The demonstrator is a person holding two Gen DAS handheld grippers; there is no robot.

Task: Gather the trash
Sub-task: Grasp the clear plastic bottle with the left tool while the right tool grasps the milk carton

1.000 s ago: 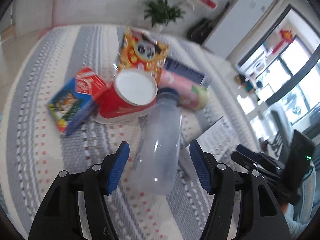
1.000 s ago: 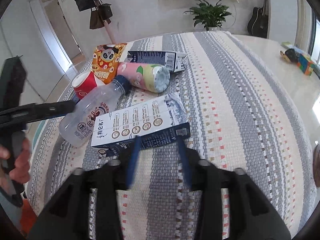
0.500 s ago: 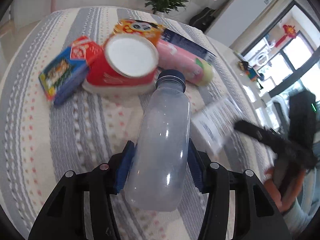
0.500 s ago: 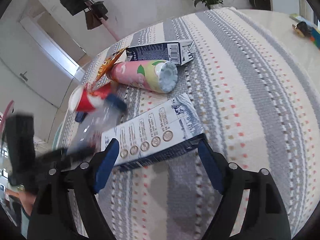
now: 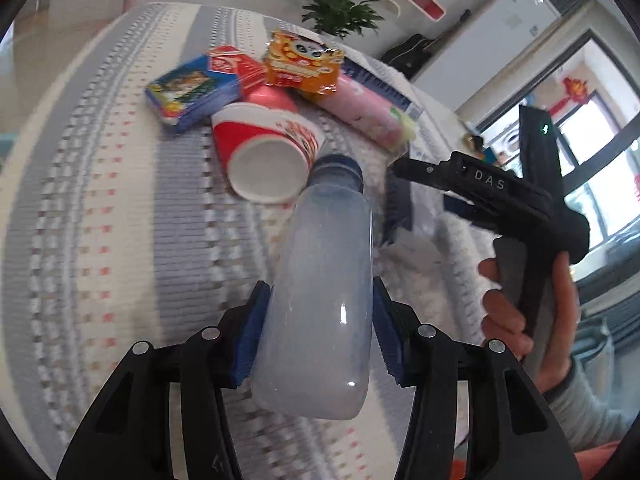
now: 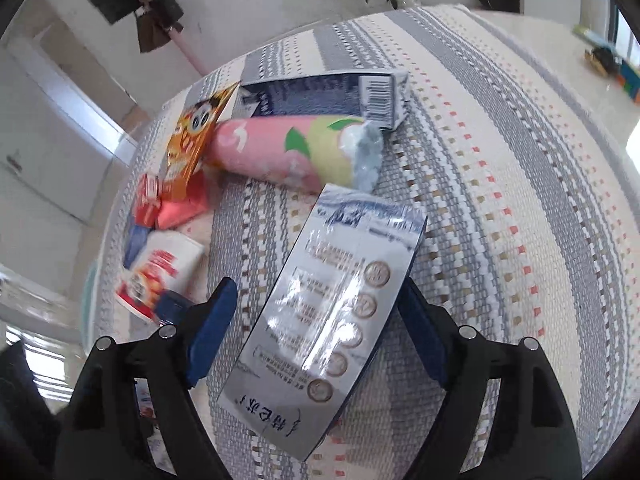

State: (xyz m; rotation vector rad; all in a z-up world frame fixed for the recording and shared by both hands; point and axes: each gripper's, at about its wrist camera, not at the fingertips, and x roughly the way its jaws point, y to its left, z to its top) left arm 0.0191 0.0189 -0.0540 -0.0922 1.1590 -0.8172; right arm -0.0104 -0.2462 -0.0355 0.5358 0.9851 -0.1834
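The trash lies on the striped bench cloth (image 6: pixel 500 168). With our left tool (image 5: pixel 318 328) we clamp the clear plastic bottle (image 5: pixel 324 296), its blue cap toward the red paper cup (image 5: pixel 264 160). Our right tool (image 6: pixel 320 328) spreads wide around the grey-blue carton (image 6: pixel 332 320); only its right pad (image 6: pixel 420 336) seems to touch. Beyond lie the pink can (image 6: pixel 292 152) and orange snack bag (image 6: pixel 192 144).

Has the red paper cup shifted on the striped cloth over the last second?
Yes. The red paper cup has rolled: its open mouth now faces away from the orange snack bag, toward the camera.
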